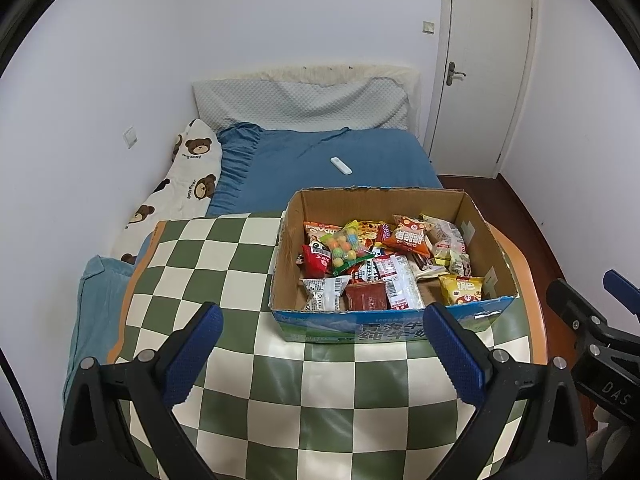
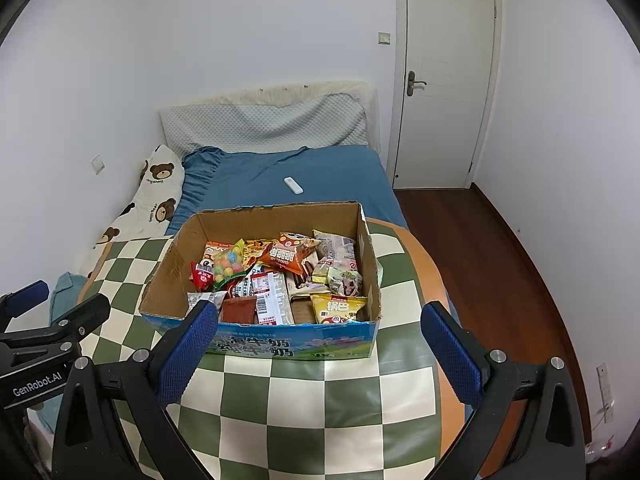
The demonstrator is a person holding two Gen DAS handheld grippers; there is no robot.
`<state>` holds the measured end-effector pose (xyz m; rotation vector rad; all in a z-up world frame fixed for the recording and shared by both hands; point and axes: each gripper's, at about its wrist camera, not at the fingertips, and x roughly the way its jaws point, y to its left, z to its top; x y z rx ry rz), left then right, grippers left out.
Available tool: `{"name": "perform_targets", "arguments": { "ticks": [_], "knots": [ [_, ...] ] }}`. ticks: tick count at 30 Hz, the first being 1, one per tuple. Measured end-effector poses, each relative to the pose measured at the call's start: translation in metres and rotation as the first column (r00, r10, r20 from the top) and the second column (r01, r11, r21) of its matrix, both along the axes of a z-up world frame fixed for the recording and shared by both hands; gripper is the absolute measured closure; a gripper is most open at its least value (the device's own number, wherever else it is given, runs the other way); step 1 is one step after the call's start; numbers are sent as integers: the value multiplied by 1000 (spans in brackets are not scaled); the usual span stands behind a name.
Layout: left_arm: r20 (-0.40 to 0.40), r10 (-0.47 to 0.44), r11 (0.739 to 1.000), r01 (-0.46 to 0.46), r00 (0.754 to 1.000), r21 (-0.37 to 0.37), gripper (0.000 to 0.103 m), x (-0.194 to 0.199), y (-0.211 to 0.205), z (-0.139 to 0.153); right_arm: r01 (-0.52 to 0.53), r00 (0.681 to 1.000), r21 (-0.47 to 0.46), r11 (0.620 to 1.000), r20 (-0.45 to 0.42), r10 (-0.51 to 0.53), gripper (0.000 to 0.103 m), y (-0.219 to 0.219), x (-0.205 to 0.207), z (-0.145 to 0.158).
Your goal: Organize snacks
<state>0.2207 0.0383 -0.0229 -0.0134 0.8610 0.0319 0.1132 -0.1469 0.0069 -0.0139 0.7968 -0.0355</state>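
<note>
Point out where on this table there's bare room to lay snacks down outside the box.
Bare checkered cloth lies left of the cardboard box, out to the table's left edge, and in front of it, between the box and both open grippers: left gripper, right gripper. Only a thin strip shows right of the box. Inside, snack packets crowd the floor.

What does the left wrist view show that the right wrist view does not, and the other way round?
Only the left wrist view shows the wide bare stretch of checkered tablecloth left of the cardboard box, with the right gripper at its right edge. Only the right wrist view shows the wood floor running beside the bed, and the left gripper at its left edge. Both show the box full of snack packets, the yellow packet near its front right corner, the white remote on the blue bed, the closed door, and open, empty jaws.
</note>
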Motion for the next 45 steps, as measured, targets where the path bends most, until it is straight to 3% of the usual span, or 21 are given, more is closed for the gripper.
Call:
{"name": "perform_targets", "arguments": {
  "ticks": [45],
  "knots": [
    [10, -13, 1000, 13, 1000, 0, 0, -2, -1, 8, -12, 1000, 11, 1000, 4, 12, 0, 0, -2, 9]
  ]
}}
